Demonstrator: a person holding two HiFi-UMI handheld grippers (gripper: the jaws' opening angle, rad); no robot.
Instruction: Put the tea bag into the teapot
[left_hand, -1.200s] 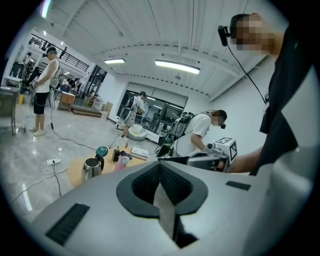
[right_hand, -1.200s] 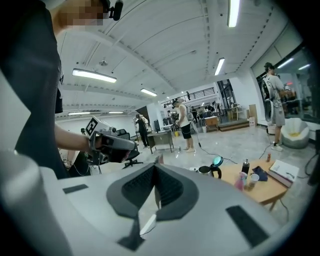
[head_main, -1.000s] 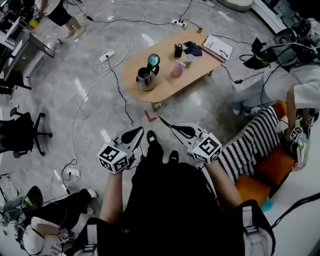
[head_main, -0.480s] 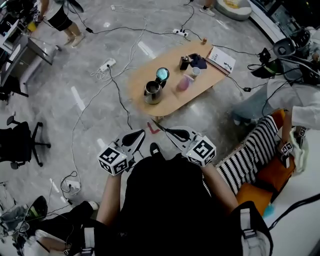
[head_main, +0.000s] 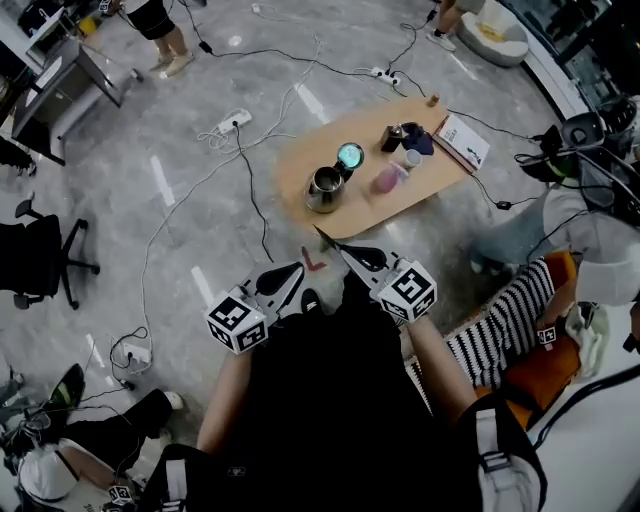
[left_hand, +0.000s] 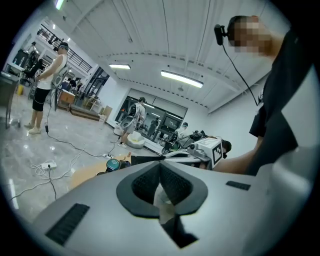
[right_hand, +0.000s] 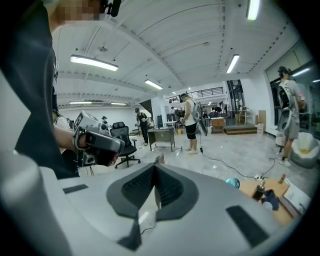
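A steel teapot (head_main: 324, 189) stands on the low wooden table (head_main: 300, 165) ahead of me, with a round teal lid (head_main: 350, 155) just beyond it. I cannot pick out a tea bag anywhere. Both grippers are held close to my body, well short of the table. The left gripper (head_main: 301, 267) is shut with nothing in it, and the right gripper (head_main: 322, 236) is shut and empty too. The left gripper view shows closed jaws (left_hand: 161, 160) with the teal lid (left_hand: 113, 164) far off. In the right gripper view the closed jaws (right_hand: 158, 161) point past the table (right_hand: 260, 200).
On the table also stand a pink cup (head_main: 387, 180), a white cup (head_main: 412, 158), a black bottle (head_main: 390, 138), a dark cloth (head_main: 420, 138) and a book (head_main: 462, 142). Cables (head_main: 250, 190) cross the floor. A person in striped trousers (head_main: 500, 320) sits to my right; an office chair (head_main: 40, 260) stands left.
The head view has shifted: the table now sits higher and further right in it. Both grippers stay shut and keep their place in front of my body.
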